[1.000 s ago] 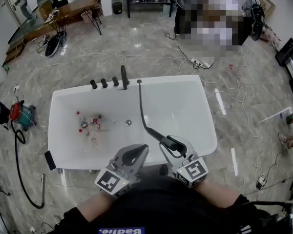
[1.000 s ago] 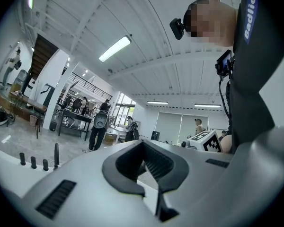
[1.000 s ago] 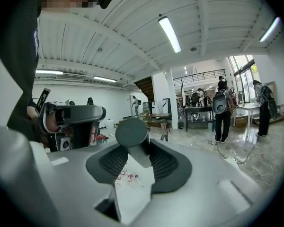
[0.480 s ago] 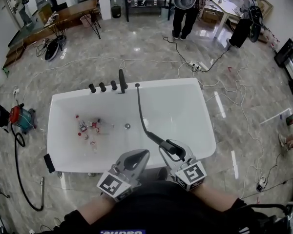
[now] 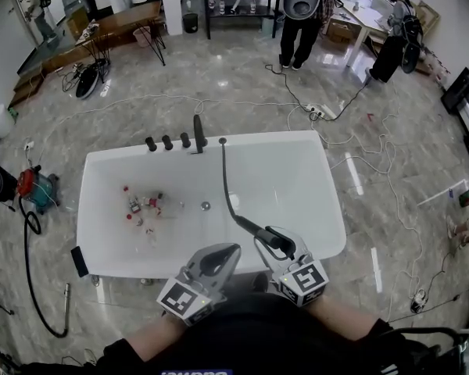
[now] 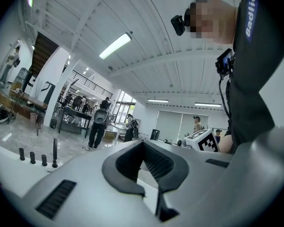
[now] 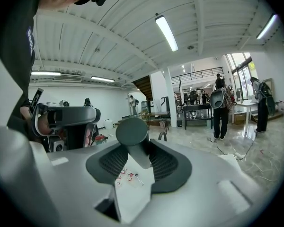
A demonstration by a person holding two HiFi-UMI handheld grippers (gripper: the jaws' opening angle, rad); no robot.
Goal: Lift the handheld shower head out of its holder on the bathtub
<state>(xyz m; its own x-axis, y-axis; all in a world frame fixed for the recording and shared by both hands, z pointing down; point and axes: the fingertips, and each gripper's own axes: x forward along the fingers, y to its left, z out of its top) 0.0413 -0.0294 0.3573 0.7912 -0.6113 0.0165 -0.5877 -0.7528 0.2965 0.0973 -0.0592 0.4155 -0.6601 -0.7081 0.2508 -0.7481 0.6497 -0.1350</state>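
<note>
The white bathtub point(image 5: 332, 209) lies in front of me. A dark hose point(image 5: 226, 182) runs from the holder point(image 5: 223, 141) on the far rim across the tub to the black shower head point(image 5: 255, 229), which is held over the near rim. My right gripper point(image 5: 273, 241) is shut on its handle; in the right gripper view the round dark end of the shower head point(image 7: 132, 130) sits between the ribbed pads of that gripper point(image 7: 132, 143). My left gripper point(image 5: 234, 248) hangs beside it to the left, shut with nothing in its hollow point(image 6: 143, 144).
Three black tap knobs point(image 5: 166, 142) and a spout point(image 5: 197, 133) stand on the far rim left of the holder. Several small items point(image 5: 141, 206) lie in the tub near the drain point(image 5: 205, 205). Cables point(image 5: 352, 143) cross the marble floor. A person point(image 5: 301, 14) stands at the back.
Both grippers and the shower head keep their places. Only the head view has shifted slightly.
</note>
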